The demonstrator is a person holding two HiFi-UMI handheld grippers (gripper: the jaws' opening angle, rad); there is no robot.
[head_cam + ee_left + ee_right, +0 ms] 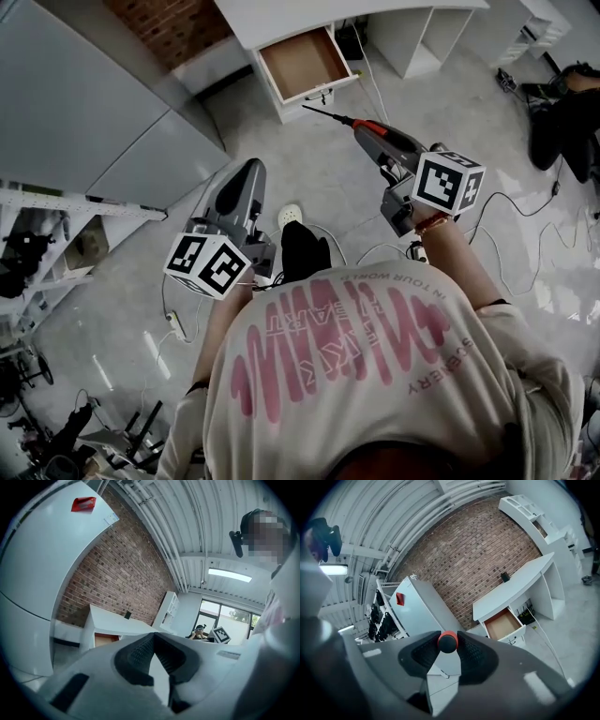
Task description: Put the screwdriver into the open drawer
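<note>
Right tongs (380, 141) are clamped on the screwdriver (339, 117) by its red-black handle. Its long axis runs in line with the tongs, and the tip points up-left at the open drawer (305, 64) under the white bench (281, 14). The drawer is ahead, well apart from the tip. Right hand looks nearer the drawer. Left tongs (246, 173) are together and empty, low left. Next move likely carries it forward, tip first, over the drawer front.

Two tools (249, 171) (375, 134), one screwdriver (330, 114), one open drawer (305, 64), one white desk (281, 14)

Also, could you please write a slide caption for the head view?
Right gripper holds the screwdriver, tip toward the open drawer under the white desk; left gripper is empty.
</note>
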